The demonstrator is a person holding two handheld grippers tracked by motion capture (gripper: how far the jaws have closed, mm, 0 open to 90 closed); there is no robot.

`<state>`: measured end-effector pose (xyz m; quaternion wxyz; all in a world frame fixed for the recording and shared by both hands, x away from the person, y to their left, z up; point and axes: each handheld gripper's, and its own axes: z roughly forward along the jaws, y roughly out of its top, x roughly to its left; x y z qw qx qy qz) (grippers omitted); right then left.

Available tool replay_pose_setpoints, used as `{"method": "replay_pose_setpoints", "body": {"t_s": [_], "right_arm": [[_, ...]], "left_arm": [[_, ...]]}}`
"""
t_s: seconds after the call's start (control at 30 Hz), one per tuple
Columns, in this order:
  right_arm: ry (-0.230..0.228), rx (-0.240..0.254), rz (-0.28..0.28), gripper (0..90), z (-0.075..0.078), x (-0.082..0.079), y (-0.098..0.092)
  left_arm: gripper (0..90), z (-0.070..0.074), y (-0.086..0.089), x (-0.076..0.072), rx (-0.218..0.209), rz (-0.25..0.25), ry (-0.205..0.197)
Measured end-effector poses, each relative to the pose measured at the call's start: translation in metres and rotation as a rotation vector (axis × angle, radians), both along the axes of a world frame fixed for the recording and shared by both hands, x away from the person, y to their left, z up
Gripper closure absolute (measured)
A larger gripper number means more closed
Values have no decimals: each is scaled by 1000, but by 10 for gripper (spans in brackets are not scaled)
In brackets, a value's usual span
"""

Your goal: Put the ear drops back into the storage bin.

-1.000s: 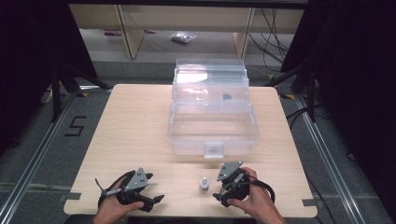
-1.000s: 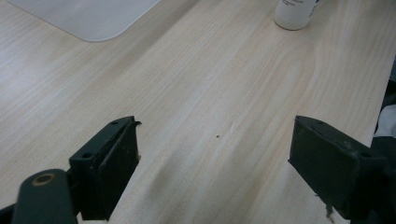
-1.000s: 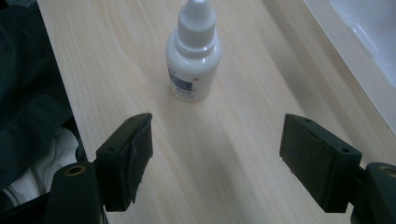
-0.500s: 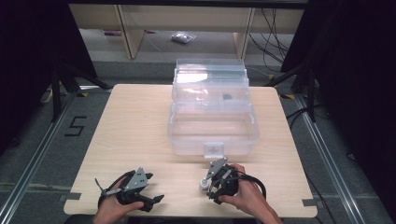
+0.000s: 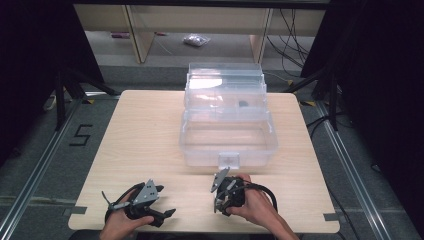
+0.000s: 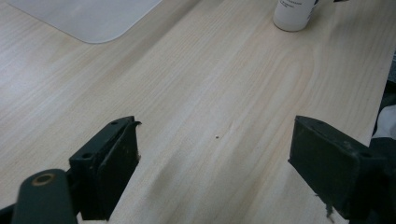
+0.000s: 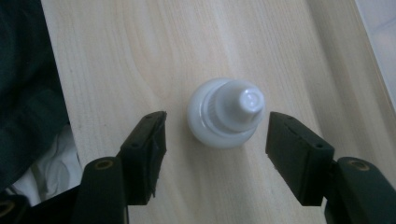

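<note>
1. High view: a pale wooden table (image 5: 150, 130) is seen with a clear plastic box (image 5: 227, 137) standing at the middle of its far half, lid raised toward the far edge.
2. The left gripper (image 5: 167, 214) is held low over the near edge, left of centre, in a hand (image 5: 120, 225) entering from below.
3. The right gripper (image 5: 217, 202) is held just right of centre near the near edge, between that edge and the box front, pointed down at the table.
4. Right gripper view: a small white bottle (image 7: 227, 113) is seen from above, upright on the table, cap on.
5. The bottle stands between the two black jaws of the right gripper (image 7: 215, 140); a gap of bare wood is visible on each side, so it is not yet touched.
6. The jaws of the right gripper have just been closing around the bottle and are about half open.
7. Left gripper view: the left gripper (image 6: 215, 149) is spread wide, with nothing but bare table between the jaws.
8. In that view the bottle (image 6: 293, 14) is seen at the top, well apart from the left jaws, and a rounded corner of the box (image 6: 93, 18) appears at the upper left.
9. The bottle is near the near edge, close in front of the box.
</note>
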<state>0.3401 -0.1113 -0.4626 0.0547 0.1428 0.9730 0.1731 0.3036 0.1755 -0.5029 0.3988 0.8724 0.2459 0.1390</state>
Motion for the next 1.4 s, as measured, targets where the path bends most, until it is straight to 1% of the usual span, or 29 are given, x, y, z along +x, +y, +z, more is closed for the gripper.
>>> {"method": "replay_pose_setpoints", "body": {"t_s": [0.03,0.07,0.1,0.13,0.17,0.2,0.37,0.43,0.47,0.53,0.57,0.6,0.7,0.73,0.77,0.8,0.83,0.87,0.93,0.97,1.0,1.07,1.13,1.2,1.23,1.27,1.3,1.33,1.4], "right_arm": [[6,-12,19,412,0,1,1],[1,-9,19,415,-1,2,1],[7,-11,2,424,-1,1,2],[3,-15,24,433,-1,2,3],[2,-12,22,436,-2,3,3],[11,-14,5,445,-1,2,4],[6,-26,20,463,-4,5,7],[26,-50,-33,477,-3,2,9],[8,-30,22,484,-5,5,9],[12,-32,10,487,-5,4,10],[7,-39,7,493,-6,4,11],[2,-43,38,508,-8,6,12],[2,-49,29,517,-8,5,13],[-1,-81,0,524,-8,4,12],[-2,-79,3,530,-8,4,13],[-20,-78,44,541,-10,6,14],[-20,-78,44,541,-10,6,14],[-1,-87,5,555,-10,4,15],[-10,-91,11,577,-11,5,16],[-12,-87,19,581,-11,5,16],[-1,-90,4,590,-10,4,17],[-15,-74,53,599,-9,7,17],[-20,-70,58,599,-9,7,17],[-9,-81,10,600,-6,4,17],[-23,-70,38,600,-4,5,16],[-14,-53,29,600,-2,4,15],[-17,-68,11,600,0,4,14],[-13,-43,24,600,1,4,14],[-7,-31,42,600,4,6,12]], "left_arm": [[150,0,0,0,0,0,-1],[150,1,1,0,12,-5,-5],[150,0,0,0,7,6,3],[150,0,0,0,6,-2,-3],[150,0,0,0,-1,-1,0],[151,1,1,0,13,-6,-4],[151,1,0,0,0,-1,0],[151,0,0,0,7,1,1],[150,0,0,0,9,3,1],[151,1,0,0,12,-7,-6],[151,0,-1,-1,-18,3,4],[151,0,-1,-1,-19,4,6],[151,-1,-1,-1,-20,4,4],[151,-1,-1,-1,-20,4,5],[150,-1,-1,-1,-19,4,6],[150,-1,-1,-1,-19,3,6],[151,-1,-1,-1,-19,3,6],[150,1,0,0,7,-4,0],[150,1,0,0,9,-1,1],[150,1,0,0,9,-1,1],[151,1,1,1,14,-8,-6],[150,1,0,0,8,-1,-1],[150,1,0,1,10,-4,-2],[150,1,0,0,5,4,4],[150,1,0,1,11,-6,-3],[150,1,0,1,11,-5,-2],[151,1,0,1,11,-4,-2],[150,1,0,1,11,-5,-4],[150,1,0,1,10,-4,-2]]}}
